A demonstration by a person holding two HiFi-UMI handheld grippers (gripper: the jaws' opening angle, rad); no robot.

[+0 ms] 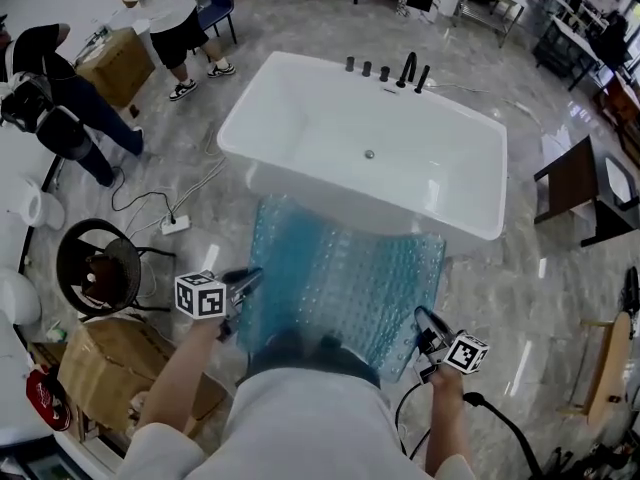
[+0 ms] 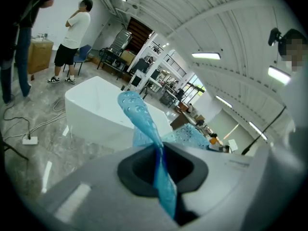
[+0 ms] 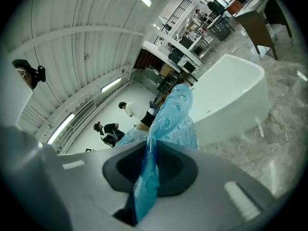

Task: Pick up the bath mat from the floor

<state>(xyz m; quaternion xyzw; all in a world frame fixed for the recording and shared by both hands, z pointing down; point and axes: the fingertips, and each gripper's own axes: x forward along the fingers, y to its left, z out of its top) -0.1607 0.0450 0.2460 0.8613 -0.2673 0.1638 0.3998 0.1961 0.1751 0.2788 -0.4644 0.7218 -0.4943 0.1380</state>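
Note:
A translucent blue bath mat (image 1: pixel 340 278) with raised bubbles hangs stretched between my two grippers, in front of the white bathtub (image 1: pixel 300 118). My left gripper (image 1: pixel 245 283) is shut on the mat's near left corner; in the left gripper view the blue mat (image 2: pixel 144 124) runs up out of the closed jaws. My right gripper (image 1: pixel 428 338) is shut on the near right corner, and the right gripper view shows the mat (image 3: pixel 166 121) pinched edge-on between the jaws. The mat's far edge reaches the foot of the tub.
A black round stool (image 1: pixel 98 265) and a cardboard box (image 1: pixel 100 368) stand at my left. A power strip with cables (image 1: pixel 175 224) lies on the marble floor. Two people (image 1: pixel 175 18) stand at the far left. A dark chair (image 1: pixel 575 183) is at the right.

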